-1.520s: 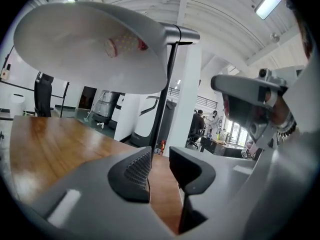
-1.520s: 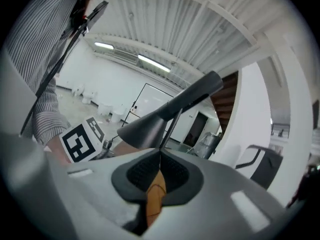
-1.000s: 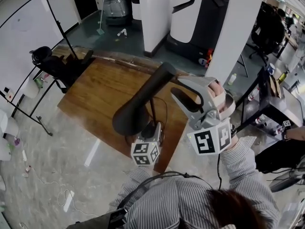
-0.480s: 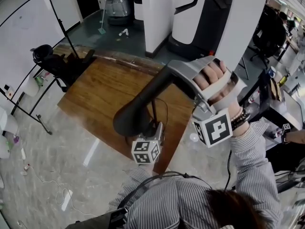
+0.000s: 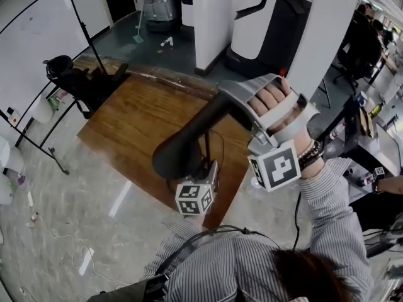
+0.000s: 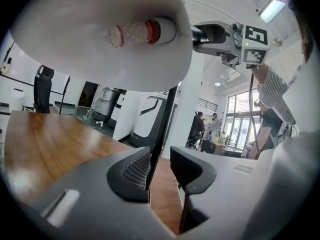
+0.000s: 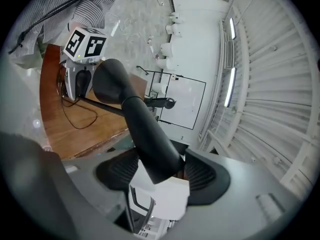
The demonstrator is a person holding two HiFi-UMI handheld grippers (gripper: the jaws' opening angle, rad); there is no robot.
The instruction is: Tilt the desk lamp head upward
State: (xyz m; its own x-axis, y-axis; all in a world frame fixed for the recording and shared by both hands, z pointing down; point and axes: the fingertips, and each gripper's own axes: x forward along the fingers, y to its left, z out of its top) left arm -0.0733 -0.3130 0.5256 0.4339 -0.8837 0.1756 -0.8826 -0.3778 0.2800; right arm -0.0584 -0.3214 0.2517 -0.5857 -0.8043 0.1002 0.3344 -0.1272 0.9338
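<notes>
The desk lamp's black cone head [image 5: 184, 145] slopes down to the left above the wooden table [image 5: 129, 118]. In the left gripper view its white underside [image 6: 75, 49] and bulb [image 6: 134, 32] fill the top. My right gripper [image 5: 228, 106] reaches level around the head's narrow rear end [image 7: 150, 149]. Its jaws have just been opening and stand open around that end. My left gripper [image 5: 206, 170] sits low by the thin black stem [image 6: 165, 114]. The stem runs between its jaws against the left pad [image 6: 136, 170], with a gap to the other jaw.
The lamp's cable [image 5: 218, 145] loops over the table near its right edge. A black office chair [image 5: 66, 74] and a whiteboard [image 5: 34, 39] stand at the far left. White pillars [image 5: 318, 36] and a dark machine [image 5: 264, 24] rise beyond the table.
My right gripper rolled over from beside the lamp, jaws empty, and now straddles the head's rear end. The lamp head's tilt and my left gripper look unchanged.
</notes>
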